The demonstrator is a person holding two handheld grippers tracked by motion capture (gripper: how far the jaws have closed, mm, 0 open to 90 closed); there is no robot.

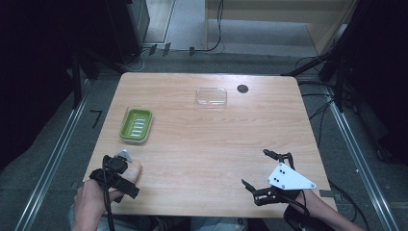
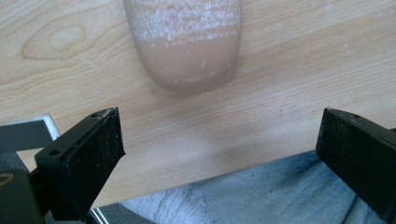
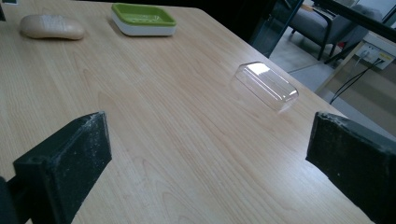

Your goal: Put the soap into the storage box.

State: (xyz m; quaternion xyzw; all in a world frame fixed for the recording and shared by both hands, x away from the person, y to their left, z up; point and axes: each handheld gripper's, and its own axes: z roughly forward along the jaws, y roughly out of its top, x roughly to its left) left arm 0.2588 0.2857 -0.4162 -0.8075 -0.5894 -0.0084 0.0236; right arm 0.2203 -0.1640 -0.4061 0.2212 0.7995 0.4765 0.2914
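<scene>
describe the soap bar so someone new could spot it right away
On the wooden table, look at the near left corner, in front of the green soap dish. The soap bar lies by the left tool: a rounded, beige lump, neither green nor clear.

"How much of the soap [image 2: 187, 44] can you see past your left claw [image 1: 126, 161]?"

"Just its near end. The top edge of the left gripper view cuts off the rest, and from above my own claw and hand [image 1: 91, 199] cover most of it; a tan bit pokes out beside them."

"And the jaws?"

"From above, the left ones sit under the claw's body, so I can't see them there. In both gripper views, the right-hand jaw runs off the picture's edge."

"The dish [image 1: 136, 124]?"

"Its ridges are too small to count from above."

"The lid [image 1: 211, 96]?"

"Clear plastic; its rim nearly fades into the table [image 1: 202, 144]."
</scene>
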